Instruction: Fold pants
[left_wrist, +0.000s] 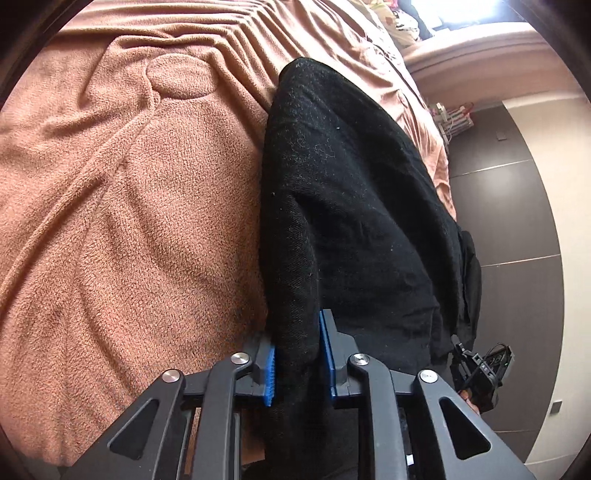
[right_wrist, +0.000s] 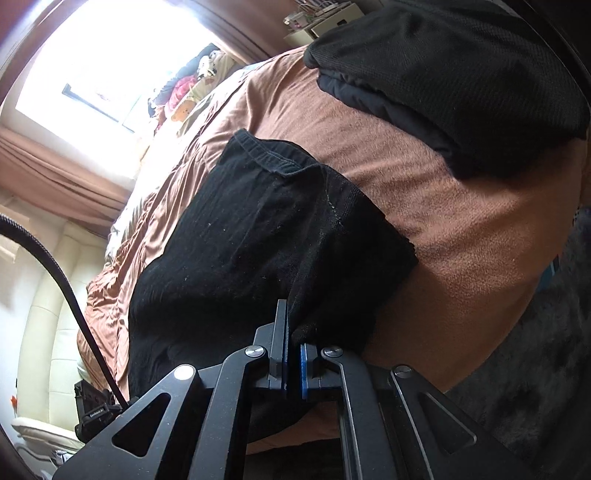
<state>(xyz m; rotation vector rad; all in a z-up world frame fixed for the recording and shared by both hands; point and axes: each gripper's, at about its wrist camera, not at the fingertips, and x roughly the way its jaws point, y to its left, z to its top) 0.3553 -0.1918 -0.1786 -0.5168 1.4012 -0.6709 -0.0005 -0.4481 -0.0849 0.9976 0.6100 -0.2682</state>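
The black pants (left_wrist: 351, 184) lie along the edge of a bed covered with a brown fleece blanket (left_wrist: 129, 203). My left gripper (left_wrist: 297, 354) is shut on a thick fold of the pants, and black cloth fills the gap between its blue pads (left_wrist: 271, 373). In the right wrist view the pants (right_wrist: 251, 229) spread away over the blanket (right_wrist: 461, 240), with the waistband at the far end. My right gripper (right_wrist: 294, 354) is shut on the near edge of the pants, its jaws almost touching with thin cloth pinched between them.
A second black garment (right_wrist: 461, 74) lies folded on the bed at the upper right. Dark floor tiles (left_wrist: 509, 206) run beside the bed, and a dark rug (right_wrist: 535, 350) lies below it. A black cable (right_wrist: 62, 280) hangs at the left. A bright window (right_wrist: 110, 55) is behind.
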